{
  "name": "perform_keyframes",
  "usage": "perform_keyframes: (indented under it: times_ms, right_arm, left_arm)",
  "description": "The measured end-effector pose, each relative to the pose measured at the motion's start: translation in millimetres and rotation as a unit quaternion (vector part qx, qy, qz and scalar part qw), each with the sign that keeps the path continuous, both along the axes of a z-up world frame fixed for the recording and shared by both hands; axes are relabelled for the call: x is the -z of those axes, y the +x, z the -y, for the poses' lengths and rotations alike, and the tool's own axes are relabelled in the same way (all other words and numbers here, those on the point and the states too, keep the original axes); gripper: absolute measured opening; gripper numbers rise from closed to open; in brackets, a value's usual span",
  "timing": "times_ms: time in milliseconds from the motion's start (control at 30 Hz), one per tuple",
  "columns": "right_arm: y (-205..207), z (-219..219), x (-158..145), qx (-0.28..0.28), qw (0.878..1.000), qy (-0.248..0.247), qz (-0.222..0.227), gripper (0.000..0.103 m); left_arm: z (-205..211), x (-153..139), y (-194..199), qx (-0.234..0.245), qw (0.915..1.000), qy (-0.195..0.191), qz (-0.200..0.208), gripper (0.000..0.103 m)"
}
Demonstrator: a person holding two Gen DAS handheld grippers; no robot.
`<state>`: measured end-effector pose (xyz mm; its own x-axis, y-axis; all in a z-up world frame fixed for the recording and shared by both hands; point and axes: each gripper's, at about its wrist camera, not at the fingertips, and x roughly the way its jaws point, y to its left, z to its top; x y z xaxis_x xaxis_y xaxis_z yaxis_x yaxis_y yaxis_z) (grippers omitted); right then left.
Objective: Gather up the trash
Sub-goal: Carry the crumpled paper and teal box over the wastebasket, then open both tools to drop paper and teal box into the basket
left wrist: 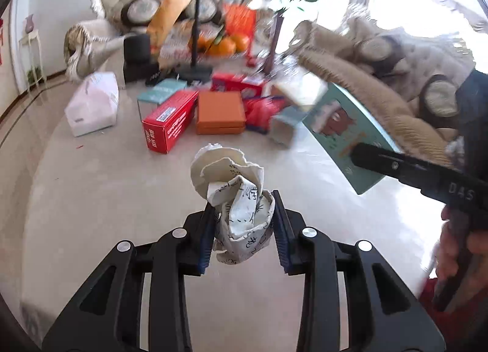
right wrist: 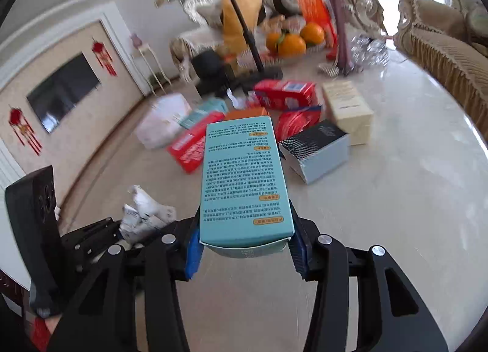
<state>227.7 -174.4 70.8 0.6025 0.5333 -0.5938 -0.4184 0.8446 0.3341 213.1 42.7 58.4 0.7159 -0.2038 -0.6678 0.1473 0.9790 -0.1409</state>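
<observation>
In the left wrist view a crumpled ball of printed white paper (left wrist: 236,199) hangs above the pale marble table (left wrist: 91,184), pinched between the blue pads of my left gripper (left wrist: 244,224), which is shut on it. The right wrist view shows a long teal box (right wrist: 244,178) with small print, lifted off the table and clamped near its end by my right gripper (right wrist: 247,248). The same teal box (left wrist: 344,129) appears blurred at the right of the left view, with the right gripper's black body below it. The paper ball (right wrist: 146,214) and the left gripper show at the lower left of the right view.
Boxes lie ahead on the table: a red carton (left wrist: 170,120), an orange flat box (left wrist: 221,112), a black-and-silver box (right wrist: 317,150), a cream box (right wrist: 347,111). A white bag (left wrist: 93,103), oranges (right wrist: 292,39), a vase (right wrist: 338,31) and a black stand (left wrist: 195,71) sit farther back. Sofas border the table.
</observation>
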Motion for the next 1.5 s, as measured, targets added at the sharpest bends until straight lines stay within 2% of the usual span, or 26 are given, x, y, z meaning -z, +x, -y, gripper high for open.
perform_keyframes:
  times_ms: [100,133,233,300,400,500,667,733,833,933,967,1000,1067,1100,1167,1267,1367,1500]
  right_arm:
    - [-49,29,-3,-0.008,1.000,0.021,0.011,0.045]
    - [-78,43,1,-0.013,0.999,0.031,0.007,0.045]
    - [-136,64,17,-0.026,0.999,0.036,-0.011,0.045]
    - [-170,71,30,-0.037,0.998,0.039,-0.039,0.045]
    - [-218,78,54,-0.054,0.993,0.044,-0.097,0.045]
    - [-244,75,79,-0.051,0.989,0.026,-0.137,0.045]
    - [-244,73,138,0.006,0.983,-0.036,-0.179,0.045]
    - [-238,70,158,0.020,0.980,-0.049,-0.191,0.045]
    - [-229,68,184,0.029,0.976,-0.059,-0.210,0.045]
    - [-222,61,198,0.028,0.972,-0.065,-0.223,0.045]
    - [-221,59,202,0.024,0.972,-0.068,-0.226,0.045]
    - [-221,57,206,0.018,0.972,-0.071,-0.225,0.046]
    - [-218,52,214,0.010,0.972,-0.078,-0.223,0.050]
    - [-221,52,217,0.014,0.971,-0.088,-0.221,0.060]
    - [-221,50,225,0.038,0.970,-0.119,-0.207,0.069]
    - [-216,59,233,0.049,0.967,-0.097,-0.230,0.069]
    - [-214,68,235,0.066,0.966,-0.089,-0.233,0.069]
    - [-214,72,239,0.075,0.965,-0.088,-0.235,0.069]
  left_arm:
    - [7,-12,-65,0.030,0.9992,0.000,0.025,0.034]
    - [11,-11,-90,0.042,0.9987,0.003,0.027,0.034]
    - [21,0,-142,0.070,0.9974,-0.012,0.014,0.034]
    - [28,19,-174,0.089,0.9957,-0.026,-0.011,0.034]
    - [38,59,-198,0.104,0.9906,-0.051,-0.073,0.034]
    - [51,106,-210,0.112,0.9854,-0.046,-0.119,0.034]
    - [61,159,-199,0.106,0.9829,-0.019,-0.149,0.034]
    - [65,173,-198,0.103,0.9826,-0.004,-0.155,0.034]
    - [72,192,-191,0.105,0.9813,-0.002,-0.162,0.037]
    - [77,204,-191,0.101,0.9812,0.002,-0.164,0.055]
    - [78,206,-189,0.100,0.9812,0.004,-0.165,0.067]
    - [80,209,-187,0.096,0.9813,0.008,-0.167,0.074]
    - [84,216,-184,0.093,0.9821,0.022,-0.163,0.080]
    - [83,218,-182,0.090,0.9827,0.028,-0.160,0.080]
    - [82,224,-179,0.092,0.9819,0.027,-0.164,0.081]
    - [79,228,-177,0.086,0.9821,0.022,-0.166,0.080]
    - [76,233,-175,0.076,0.9814,0.033,-0.174,0.080]
    - [75,238,-176,0.075,0.9804,0.026,-0.181,0.081]
